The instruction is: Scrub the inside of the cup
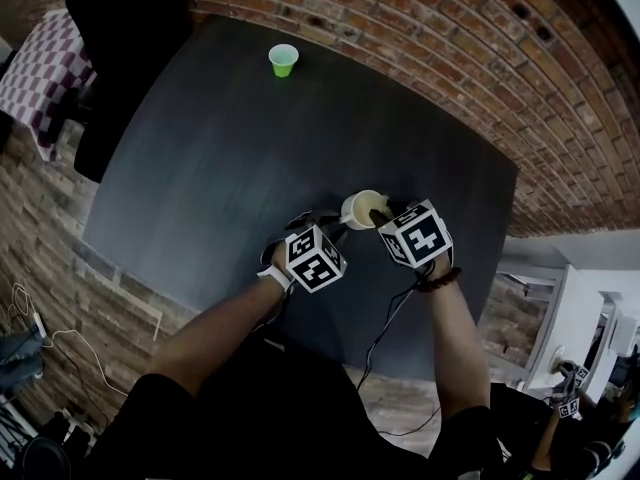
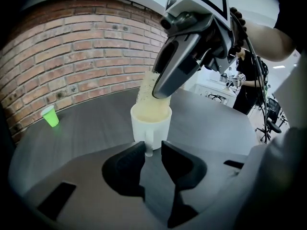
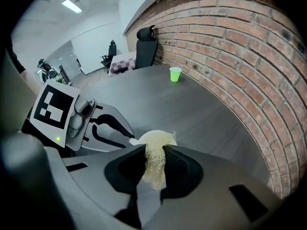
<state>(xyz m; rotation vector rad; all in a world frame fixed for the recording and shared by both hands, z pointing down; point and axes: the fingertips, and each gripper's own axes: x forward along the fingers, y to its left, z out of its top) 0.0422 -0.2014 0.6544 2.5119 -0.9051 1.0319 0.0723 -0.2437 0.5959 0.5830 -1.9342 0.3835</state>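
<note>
A white cup [image 1: 360, 209] stands near the front right of the dark table [image 1: 220, 158]. Its handle [image 2: 148, 145] sits between the jaws of my left gripper [image 2: 152, 147], which is shut on it. My right gripper [image 3: 154, 150] is shut on a yellow scrubbing pad [image 3: 154, 169]. It comes down from above and pushes the pad [image 2: 146, 87] into the cup's mouth [image 2: 151, 114]. In the head view both marker cubes sit side by side just in front of the cup, the left gripper [image 1: 335, 228] at its handle and the right gripper [image 1: 380, 213] over its rim. The cup's inside is mostly hidden.
A small green cup [image 1: 284, 60] stands at the far edge of the table, near the brick wall [image 1: 450, 28]. A black chair [image 1: 120, 28] and a checkered cloth [image 1: 40, 68] are at the far left. Cables [image 1: 40, 338] lie on the floor.
</note>
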